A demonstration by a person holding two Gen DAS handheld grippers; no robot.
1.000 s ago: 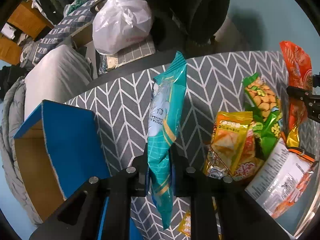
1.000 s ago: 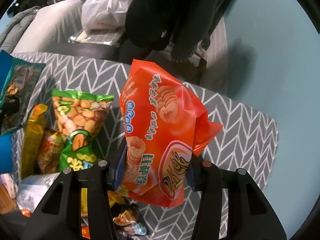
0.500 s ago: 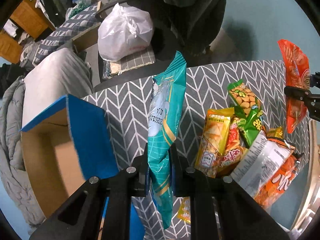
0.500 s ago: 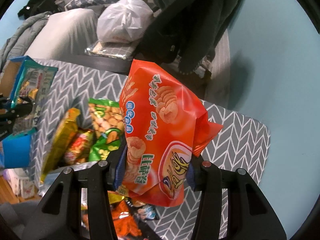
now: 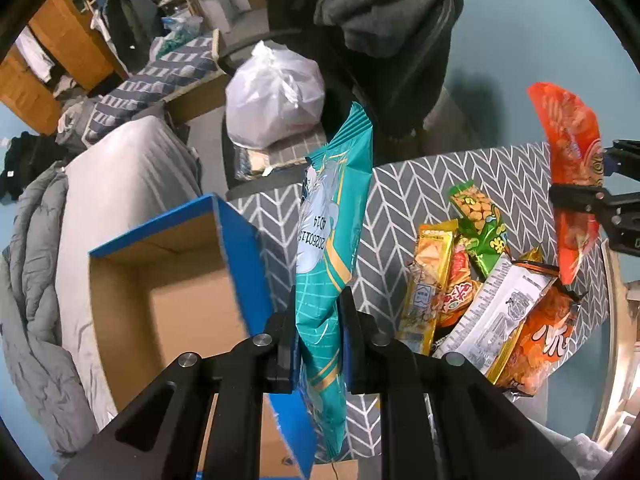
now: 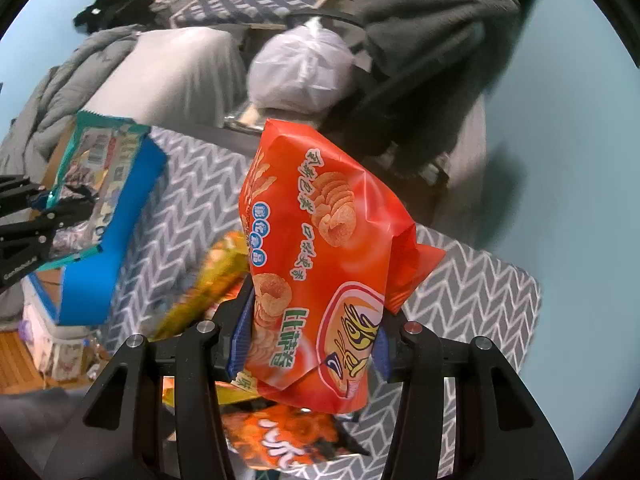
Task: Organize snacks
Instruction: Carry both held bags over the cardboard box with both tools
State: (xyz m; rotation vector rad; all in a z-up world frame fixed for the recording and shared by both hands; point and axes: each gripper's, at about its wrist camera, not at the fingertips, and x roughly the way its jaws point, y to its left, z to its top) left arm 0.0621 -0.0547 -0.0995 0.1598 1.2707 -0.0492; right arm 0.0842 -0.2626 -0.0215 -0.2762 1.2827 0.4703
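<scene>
My left gripper [image 5: 320,320] is shut on a teal snack bag [image 5: 332,224] and holds it upright in the air, just right of an open blue cardboard box [image 5: 160,292]. My right gripper [image 6: 306,344] is shut on an orange-red chip bag [image 6: 320,256], lifted above the pile; the bag also shows at the right of the left wrist view [image 5: 572,152]. A pile of snack bags [image 5: 480,280] lies on the grey chevron tablecloth [image 5: 400,208]. The left gripper with the teal bag shows at the left of the right wrist view [image 6: 52,208].
A white plastic bag [image 5: 272,108] and a dark garment over a chair [image 5: 384,40] stand behind the table. A grey bed with a duvet [image 5: 100,184] lies to the left. The blue box stands at the table's left edge [image 6: 112,240].
Both grippers have risen and drawn back with their bags. The blue box's open inside has come into fuller view under the left gripper. The snack pile now looks further away.
</scene>
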